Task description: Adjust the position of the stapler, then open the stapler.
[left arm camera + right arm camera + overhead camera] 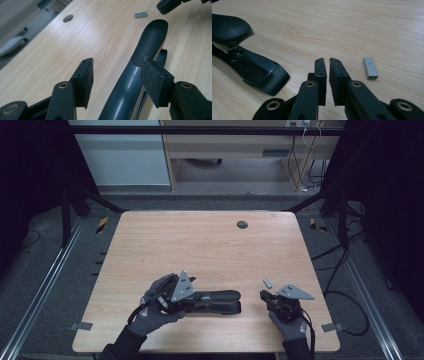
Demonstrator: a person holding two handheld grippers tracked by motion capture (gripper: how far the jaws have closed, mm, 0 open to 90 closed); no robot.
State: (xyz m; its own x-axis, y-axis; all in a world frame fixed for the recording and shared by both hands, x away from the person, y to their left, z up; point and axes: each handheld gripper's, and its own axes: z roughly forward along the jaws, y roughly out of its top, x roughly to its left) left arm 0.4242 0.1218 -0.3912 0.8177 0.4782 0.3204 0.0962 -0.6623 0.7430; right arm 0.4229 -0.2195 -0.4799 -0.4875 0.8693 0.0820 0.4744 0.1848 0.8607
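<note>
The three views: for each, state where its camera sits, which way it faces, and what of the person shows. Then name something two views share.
High view: above the near edge, looking forward and down on the table; gloved hands, both grippers.
Left gripper view: on the left gripper, along open jaws astride the stapler.
Right gripper view: on the right gripper, jaws nearly shut, empty.
Shared: the staple strip, stapler.

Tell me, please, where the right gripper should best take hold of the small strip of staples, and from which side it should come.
Grip the strip of staples across its two long sides, near the middle, coming from above. It lies flat on the table, narrow and straight-sided, with free wood all around. The right gripper is nearly shut and empty beside it, so probably open it first.
</note>
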